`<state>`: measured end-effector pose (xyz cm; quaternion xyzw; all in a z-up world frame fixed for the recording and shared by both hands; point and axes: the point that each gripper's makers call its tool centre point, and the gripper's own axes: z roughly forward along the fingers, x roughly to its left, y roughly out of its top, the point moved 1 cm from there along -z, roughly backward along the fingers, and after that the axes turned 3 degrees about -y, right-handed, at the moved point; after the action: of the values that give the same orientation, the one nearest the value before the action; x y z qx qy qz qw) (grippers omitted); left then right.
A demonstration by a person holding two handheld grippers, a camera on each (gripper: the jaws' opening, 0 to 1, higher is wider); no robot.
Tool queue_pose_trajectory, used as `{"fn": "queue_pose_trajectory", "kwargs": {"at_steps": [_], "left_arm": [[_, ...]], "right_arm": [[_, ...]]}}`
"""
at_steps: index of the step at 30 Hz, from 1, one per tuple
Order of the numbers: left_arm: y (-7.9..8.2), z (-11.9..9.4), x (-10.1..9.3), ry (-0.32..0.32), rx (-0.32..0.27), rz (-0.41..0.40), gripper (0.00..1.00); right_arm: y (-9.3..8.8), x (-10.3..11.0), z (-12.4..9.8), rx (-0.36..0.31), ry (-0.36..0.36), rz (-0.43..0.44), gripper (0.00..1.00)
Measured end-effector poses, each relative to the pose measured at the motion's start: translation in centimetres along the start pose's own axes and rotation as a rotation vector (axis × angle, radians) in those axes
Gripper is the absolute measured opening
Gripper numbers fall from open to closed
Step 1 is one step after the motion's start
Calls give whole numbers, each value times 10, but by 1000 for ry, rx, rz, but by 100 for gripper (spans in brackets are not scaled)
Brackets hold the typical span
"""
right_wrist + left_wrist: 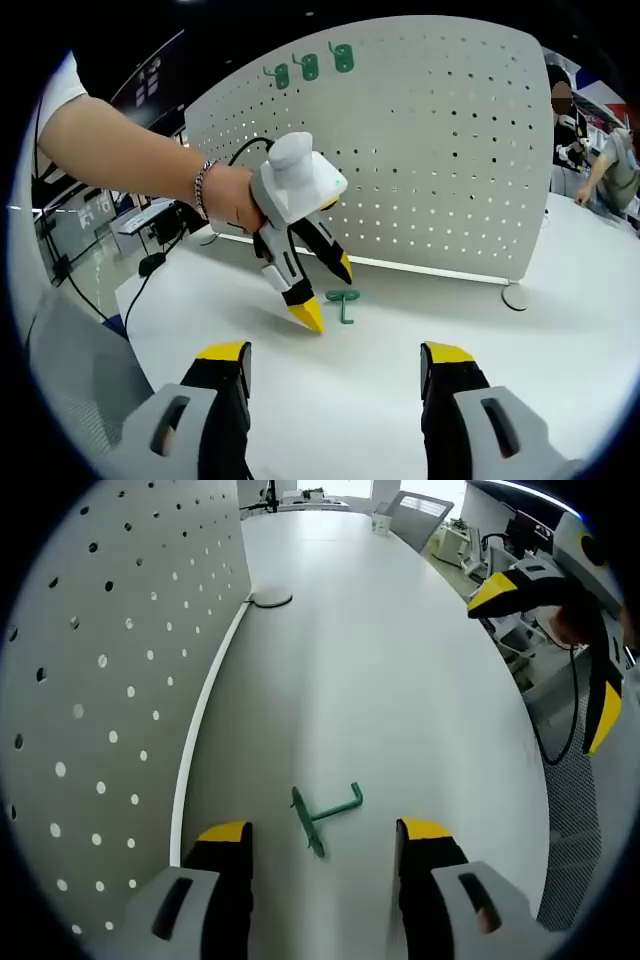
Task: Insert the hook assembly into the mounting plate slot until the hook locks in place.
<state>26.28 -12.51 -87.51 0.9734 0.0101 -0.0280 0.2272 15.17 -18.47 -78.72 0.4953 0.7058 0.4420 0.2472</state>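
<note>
Your green hook (325, 816) lies flat on the white table (400, 680), in front of the pegboard (420, 150). Nothing is holding it. Your left gripper (325, 290) is wide open and holds nothing. Its yellow tips point down at the table, just beside the hook. Your right gripper (335, 370) is wide open too, with nothing in it, farther out from the pegboard than the hook. Three more green hooks (308, 67) hang near the top of the pegboard.

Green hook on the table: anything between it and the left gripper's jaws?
Nothing: in the left gripper view, only bare white table separates the green hook from the open left gripper.
</note>
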Motion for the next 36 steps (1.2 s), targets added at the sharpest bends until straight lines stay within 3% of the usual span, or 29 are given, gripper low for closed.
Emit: {"fn": "queue_pose_trajectory", "kwargs": {"at_steps": [7,16,29,36], "left_arm": [[0,0,3,35,-22,-21,54],[-2,-2,6,55,-31,-55,40],[-8,-7,13,74,-23,-97,11],[-8,-6,12,83,-19,-71,7]], "right_arm": [[0,-2,-1,-1,-9,4,65],[0,-2,-1,-2,-10,13,64],[2,-5,-2,-8,-19,17,61],[1,-5,-3,-8,-20,24,60]]}}
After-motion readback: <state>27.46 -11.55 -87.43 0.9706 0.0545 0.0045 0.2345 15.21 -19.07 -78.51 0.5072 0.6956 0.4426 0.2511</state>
